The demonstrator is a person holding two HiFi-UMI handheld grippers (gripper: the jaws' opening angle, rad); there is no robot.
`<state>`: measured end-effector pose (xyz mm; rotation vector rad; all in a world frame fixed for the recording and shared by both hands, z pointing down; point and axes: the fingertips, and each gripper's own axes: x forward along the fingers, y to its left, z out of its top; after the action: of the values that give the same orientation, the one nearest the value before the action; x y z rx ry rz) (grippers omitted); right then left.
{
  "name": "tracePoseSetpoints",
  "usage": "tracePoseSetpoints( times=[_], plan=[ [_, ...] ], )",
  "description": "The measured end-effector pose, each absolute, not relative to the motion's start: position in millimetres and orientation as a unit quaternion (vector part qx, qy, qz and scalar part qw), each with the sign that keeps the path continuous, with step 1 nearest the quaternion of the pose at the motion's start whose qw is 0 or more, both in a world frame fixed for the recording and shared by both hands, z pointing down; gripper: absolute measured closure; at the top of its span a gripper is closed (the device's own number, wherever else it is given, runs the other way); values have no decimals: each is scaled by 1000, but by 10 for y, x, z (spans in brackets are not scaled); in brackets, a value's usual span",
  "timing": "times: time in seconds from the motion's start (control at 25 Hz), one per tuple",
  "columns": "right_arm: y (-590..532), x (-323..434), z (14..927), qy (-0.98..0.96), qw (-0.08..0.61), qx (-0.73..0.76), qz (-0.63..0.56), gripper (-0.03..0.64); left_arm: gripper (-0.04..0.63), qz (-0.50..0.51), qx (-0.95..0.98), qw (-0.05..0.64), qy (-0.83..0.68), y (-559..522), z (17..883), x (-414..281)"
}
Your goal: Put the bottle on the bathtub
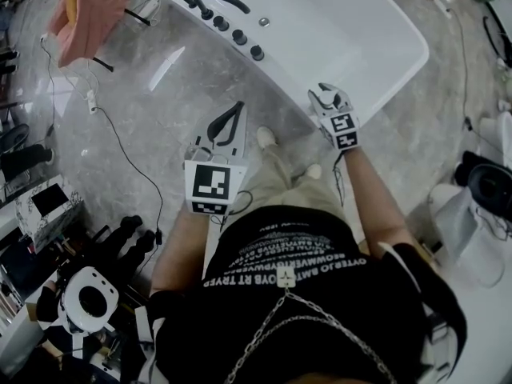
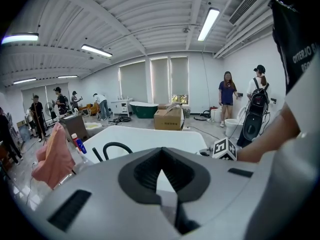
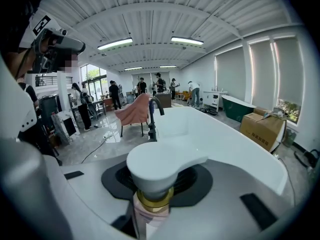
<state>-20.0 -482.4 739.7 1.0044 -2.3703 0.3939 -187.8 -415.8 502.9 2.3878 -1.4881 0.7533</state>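
Observation:
A pump bottle (image 3: 149,211) with a white pump head, a gold collar and a pale pink body stands upright between the jaws of my right gripper (image 3: 157,178), which is shut on it. In the head view my right gripper (image 1: 330,98) hangs over the near rim of the white bathtub (image 1: 352,38). The bathtub (image 3: 220,139) stretches ahead of the bottle. My left gripper (image 1: 227,123) is over the grey floor beside the tub, its tips together and nothing in them. From the left gripper view the bathtub (image 2: 150,138) lies ahead.
A black faucet (image 1: 218,1) and several black knobs (image 1: 240,37) sit on the tub's far-left rim. A pink towel (image 1: 84,14) hangs on a stand nearby, with small bottles (image 2: 77,144) beside it. A cable (image 1: 120,146) crosses the floor. A cardboard box (image 2: 167,119) and people (image 2: 227,91) stand beyond.

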Motion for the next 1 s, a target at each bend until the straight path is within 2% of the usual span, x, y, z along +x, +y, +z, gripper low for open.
tracePoseSetpoints(
  times=[0.84, 1.0],
  plan=[
    [-4600, -193, 7684, -890, 263, 357, 111, 492, 598, 268, 812, 125, -504, -3924, 5196, -1719],
    [-4528, -109, 7738, -885, 268, 354, 140, 455, 598, 264, 812, 119, -507, -3905, 5097, -1687]
  ],
)
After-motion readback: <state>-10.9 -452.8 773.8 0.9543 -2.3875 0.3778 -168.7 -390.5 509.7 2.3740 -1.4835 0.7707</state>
